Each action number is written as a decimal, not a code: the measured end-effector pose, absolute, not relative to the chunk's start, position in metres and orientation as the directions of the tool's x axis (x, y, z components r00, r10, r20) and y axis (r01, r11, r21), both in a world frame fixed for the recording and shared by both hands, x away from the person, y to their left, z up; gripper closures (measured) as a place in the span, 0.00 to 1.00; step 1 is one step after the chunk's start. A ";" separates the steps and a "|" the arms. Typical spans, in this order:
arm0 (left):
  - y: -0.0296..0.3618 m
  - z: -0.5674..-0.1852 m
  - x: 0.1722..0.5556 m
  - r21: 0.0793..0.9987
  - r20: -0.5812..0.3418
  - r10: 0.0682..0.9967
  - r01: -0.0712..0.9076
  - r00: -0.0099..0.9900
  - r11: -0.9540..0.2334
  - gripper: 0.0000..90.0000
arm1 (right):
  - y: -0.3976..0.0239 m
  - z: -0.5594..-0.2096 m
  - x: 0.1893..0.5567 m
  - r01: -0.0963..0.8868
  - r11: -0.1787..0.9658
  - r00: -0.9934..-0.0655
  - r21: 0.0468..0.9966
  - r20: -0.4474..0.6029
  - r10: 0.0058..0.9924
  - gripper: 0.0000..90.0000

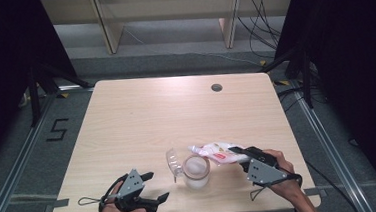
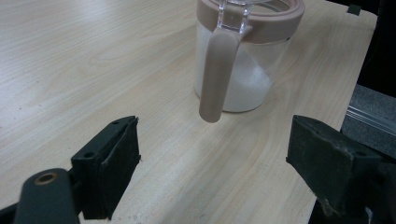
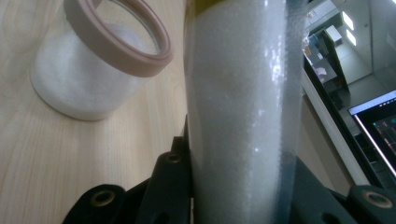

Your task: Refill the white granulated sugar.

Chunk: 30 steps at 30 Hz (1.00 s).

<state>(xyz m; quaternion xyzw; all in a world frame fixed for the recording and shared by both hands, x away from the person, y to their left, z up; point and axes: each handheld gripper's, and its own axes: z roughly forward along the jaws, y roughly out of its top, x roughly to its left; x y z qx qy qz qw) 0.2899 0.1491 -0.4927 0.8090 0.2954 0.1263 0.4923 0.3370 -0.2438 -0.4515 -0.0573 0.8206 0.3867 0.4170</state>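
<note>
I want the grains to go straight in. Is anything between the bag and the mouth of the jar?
Nothing visible blocks it. The jar stands open, its clear lid flipped aside to the left. The bag, clamped in the right gripper, lies tilted with its end at the rim. The left gripper waits open, apart.

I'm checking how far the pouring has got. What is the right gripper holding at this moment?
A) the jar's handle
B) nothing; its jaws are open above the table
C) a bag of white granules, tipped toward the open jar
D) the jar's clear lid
C: the right gripper has its jaws clamped on the bag of white granules, whose far end points at the open jar; the left gripper stands open beside it.
</note>
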 end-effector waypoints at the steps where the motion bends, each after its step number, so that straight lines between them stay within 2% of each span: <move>1: 0.149 -0.493 0.290 0.871 -0.087 0.601 0.353 0.794 -0.341 0.18 | -0.244 -0.451 0.337 -0.397 0.694 -0.663 0.601 -0.711 0.236 0.86; 3: 0.149 -0.493 0.290 0.870 -0.087 0.604 0.356 0.792 -0.342 0.18 | -0.246 -0.453 0.338 -0.368 0.674 -0.669 0.640 -0.686 0.287 0.86; 6: 0.149 -0.494 0.290 0.870 -0.094 0.603 0.360 0.792 -0.336 0.18 | -0.249 -0.455 0.343 -0.359 0.665 -0.679 0.655 -0.672 0.296 0.86; 15: 0.148 -0.494 0.290 0.870 -0.096 0.605 0.362 0.790 -0.334 0.18 | -0.256 -0.466 0.354 -0.229 0.600 -0.724 0.766 -0.546 0.421 0.87; 23: 0.148 -0.494 0.290 0.869 -0.099 0.607 0.365 0.788 -0.333 0.18 | -0.253 -0.472 0.367 -0.202 0.583 -0.751 0.787 -0.507 0.423 0.87; 30: 0.148 -0.494 0.290 0.869 -0.096 0.606 0.363 0.790 -0.335 0.18 | -0.256 -0.477 0.378 -0.143 0.509 -0.754 0.849 -0.427 0.499 0.87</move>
